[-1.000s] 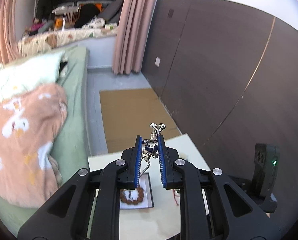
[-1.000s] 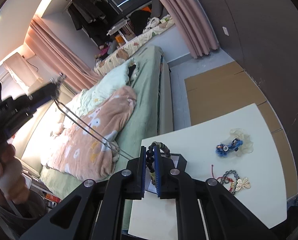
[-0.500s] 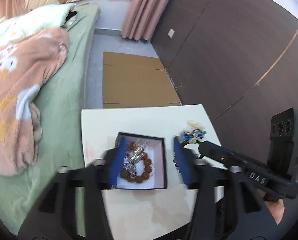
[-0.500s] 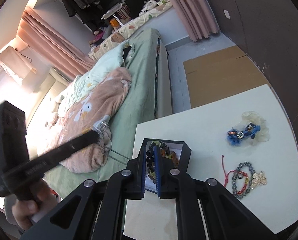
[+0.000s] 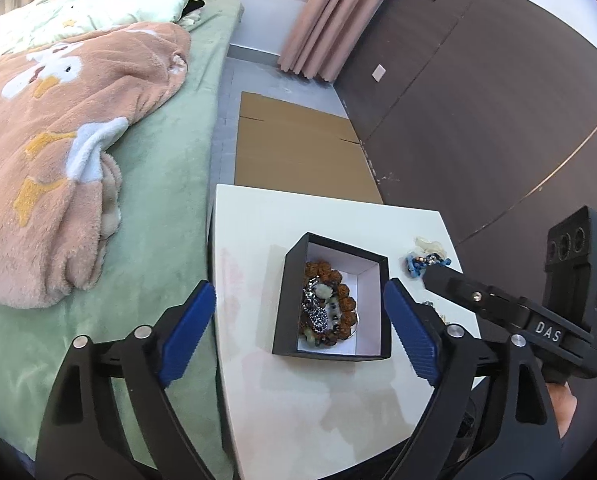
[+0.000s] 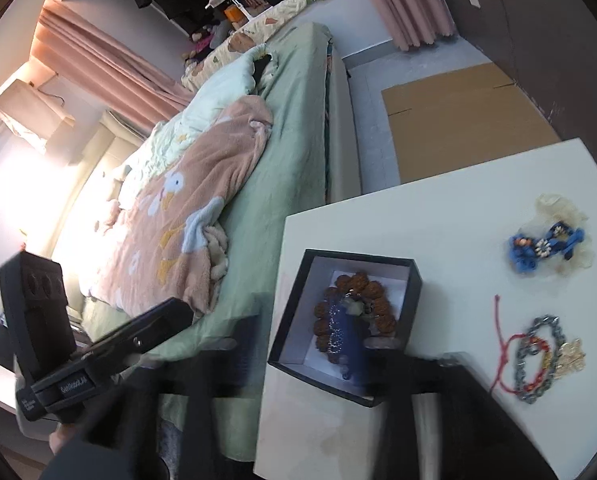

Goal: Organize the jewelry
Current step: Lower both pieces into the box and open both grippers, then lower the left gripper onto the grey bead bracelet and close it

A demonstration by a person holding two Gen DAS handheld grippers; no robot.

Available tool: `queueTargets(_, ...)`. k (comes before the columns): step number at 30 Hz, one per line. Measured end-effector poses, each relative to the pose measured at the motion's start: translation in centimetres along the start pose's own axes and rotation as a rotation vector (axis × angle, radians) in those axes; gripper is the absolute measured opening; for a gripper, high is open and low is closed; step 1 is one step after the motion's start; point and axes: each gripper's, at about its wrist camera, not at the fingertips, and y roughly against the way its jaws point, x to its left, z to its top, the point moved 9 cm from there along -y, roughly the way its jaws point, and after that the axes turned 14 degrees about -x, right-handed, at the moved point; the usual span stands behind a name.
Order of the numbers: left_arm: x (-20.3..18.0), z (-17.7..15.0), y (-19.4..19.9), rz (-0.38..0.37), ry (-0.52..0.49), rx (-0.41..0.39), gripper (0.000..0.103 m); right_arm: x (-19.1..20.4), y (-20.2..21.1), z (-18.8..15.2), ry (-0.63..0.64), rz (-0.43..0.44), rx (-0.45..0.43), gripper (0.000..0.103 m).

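Observation:
A black jewelry box (image 5: pixel 294 276) with a white inside stands on the white table (image 5: pixel 258 224). It holds a brown bead bracelet (image 5: pixel 348 304), a silver chain (image 5: pixel 313 312) and a dark bead piece. My left gripper (image 5: pixel 298 332) is wide open and empty just before the box. The box also shows in the right wrist view (image 6: pixel 294 308). My right gripper (image 6: pixel 298 344) is blurred by motion, its fingers spread apart over the box, and looks open. A blue hair piece (image 6: pixel 546 244) and a red-and-grey bracelet pile (image 6: pixel 538 356) lie on the table to the right.
A bed with a green sheet (image 5: pixel 158 200) and a pink blanket (image 5: pixel 58 128) lies against the table's left edge. A cardboard sheet (image 5: pixel 298 152) lies on the floor beyond the table. A dark panelled wall (image 5: pixel 478 100) runs along the right.
My left gripper let the silver chain fall into the box and opened wide. My right gripper, shut on a dark bead bracelet before, has opened over the box; the beads now lie inside.

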Motion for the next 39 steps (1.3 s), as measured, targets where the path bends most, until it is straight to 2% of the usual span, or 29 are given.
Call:
queueTargets(3, -0.2, -0.2, -0.1, 0.005, -0.004, -0.006, 0.089, -0.8, 0.9, -0.1, -0.015, -0.003, -0.006, 0.060)
queueTargets(7, -1.3, -0.6, -0.3, -0.003, -0.025, -0.001, 0.089, -3.4, 2.8, -0.1, -0.031, -0.050, -0.029, 0.062)
queueTargets(15, -5.1, -1.8, -1.5, -0.041, -0.074, 0.024, 0.089, -9.0, 7.3, 0.4, -0.055, -0.151, -0.095, 0.095)
queueTargets(26, -12.5, -5.2, -3.7, -0.148, -0.173, 0.101, 0.088, -16.3, 11.6, -1.2, -0.167, -0.224, -0.132, 0.095)
queueTargets(28, -13.9, -6.1, -4.4, -0.163, -0.191, 0.123, 0.080, -17.6, 12.3, -1.8, -0.184, -0.231, -0.139, 0.093)
queueTargets(33, -16.4, -8.4, -6.3, -0.195, -0.200, 0.195, 0.059, -20.3, 12.9, -3.1, -0.242, -0.244, -0.139, 0.072)
queueTargets(35, -17.1, -9.3, -7.1, -0.200, -0.201, 0.223, 0.047, -21.0, 12.9, -3.6, -0.257, -0.247, -0.141, 0.067)
queueTargets(39, -18.2, -11.3, -9.0, -0.205, -0.199, 0.285, 0.035, -22.4, 12.7, -4.5, -0.287, -0.243, -0.157, 0.062)
